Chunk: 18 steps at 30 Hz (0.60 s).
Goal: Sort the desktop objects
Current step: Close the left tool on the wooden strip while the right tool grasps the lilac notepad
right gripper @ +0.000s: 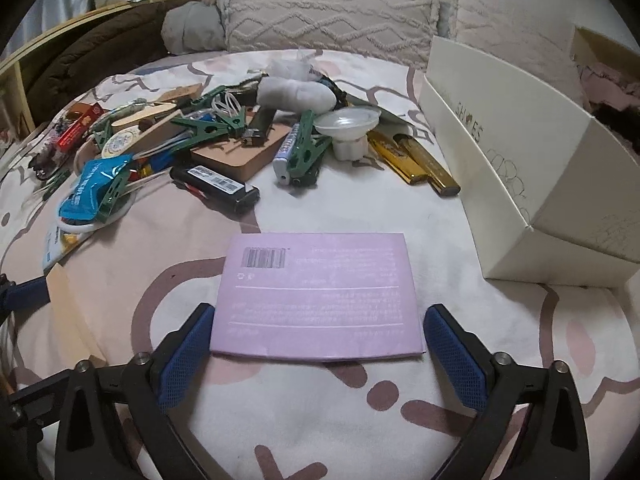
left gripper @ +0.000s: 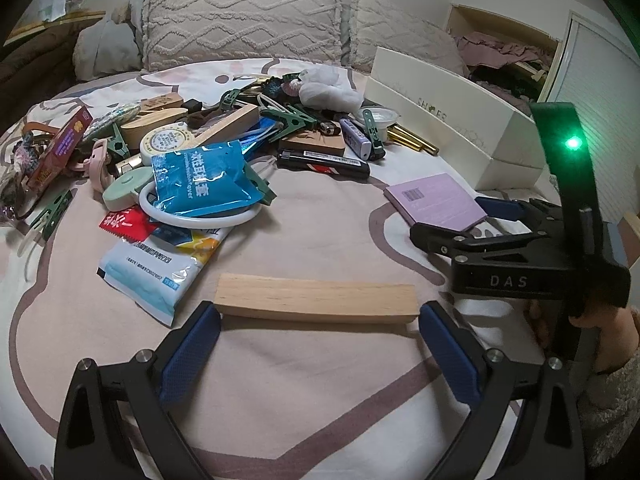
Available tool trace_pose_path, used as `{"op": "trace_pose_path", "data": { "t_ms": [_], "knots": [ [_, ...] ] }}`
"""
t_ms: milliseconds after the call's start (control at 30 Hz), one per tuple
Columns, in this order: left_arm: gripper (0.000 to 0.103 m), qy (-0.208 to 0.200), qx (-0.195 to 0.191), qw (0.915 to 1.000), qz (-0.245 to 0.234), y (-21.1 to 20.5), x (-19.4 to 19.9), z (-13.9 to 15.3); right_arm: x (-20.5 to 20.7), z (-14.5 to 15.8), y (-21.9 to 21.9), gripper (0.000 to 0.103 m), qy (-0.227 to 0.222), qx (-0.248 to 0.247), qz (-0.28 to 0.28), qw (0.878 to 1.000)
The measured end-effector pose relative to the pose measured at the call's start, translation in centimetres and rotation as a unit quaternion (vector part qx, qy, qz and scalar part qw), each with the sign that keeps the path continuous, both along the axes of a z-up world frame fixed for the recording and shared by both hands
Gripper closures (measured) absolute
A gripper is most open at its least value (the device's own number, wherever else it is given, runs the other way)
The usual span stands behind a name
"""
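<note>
A pale wooden block [left gripper: 316, 298] lies crosswise on the patterned sheet, right at the tips of my left gripper [left gripper: 318, 320], whose blue pads stand wide at the block's two ends. A flat lilac packet with a barcode [right gripper: 320, 296] lies at the tips of my right gripper [right gripper: 318, 330], which is open with a pad beside each edge. The right gripper [left gripper: 472, 220] also shows in the left wrist view, at the lilac packet [left gripper: 436, 200]. Whether either gripper's pads touch is unclear.
A heap of small items lies further back: a black lighter [left gripper: 324, 160], a blue sachet [left gripper: 204, 178], green clips [right gripper: 308, 148], gold tubes [right gripper: 416, 162], a white ring [left gripper: 200, 220]. An open white shoe box [right gripper: 516, 152] stands right. Pillows [left gripper: 244, 20] line the back.
</note>
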<state>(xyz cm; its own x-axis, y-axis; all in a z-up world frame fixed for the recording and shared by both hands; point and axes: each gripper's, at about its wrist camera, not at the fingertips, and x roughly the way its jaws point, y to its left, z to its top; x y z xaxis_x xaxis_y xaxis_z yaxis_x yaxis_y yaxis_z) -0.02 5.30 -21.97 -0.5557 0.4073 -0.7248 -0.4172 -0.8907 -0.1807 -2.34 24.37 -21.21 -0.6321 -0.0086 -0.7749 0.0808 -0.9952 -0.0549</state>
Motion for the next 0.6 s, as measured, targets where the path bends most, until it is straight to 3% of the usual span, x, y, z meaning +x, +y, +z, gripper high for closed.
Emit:
{"op": "trace_pose_path", "data": {
  "t_ms": [267, 600],
  "knots": [
    [0.003, 0.005, -0.026, 0.9996, 0.003, 0.6, 0.0, -0.2, 1.0, 0.4, -0.5, 0.006, 0.031, 0.0, 0.014, 0.999],
    [0.002, 0.002, -0.047, 0.9989, 0.008, 1.3, -0.3, -0.5, 1.0, 0.3, -0.2, 0.006, 0.031, -0.013, 0.012, 0.999]
  ]
}}
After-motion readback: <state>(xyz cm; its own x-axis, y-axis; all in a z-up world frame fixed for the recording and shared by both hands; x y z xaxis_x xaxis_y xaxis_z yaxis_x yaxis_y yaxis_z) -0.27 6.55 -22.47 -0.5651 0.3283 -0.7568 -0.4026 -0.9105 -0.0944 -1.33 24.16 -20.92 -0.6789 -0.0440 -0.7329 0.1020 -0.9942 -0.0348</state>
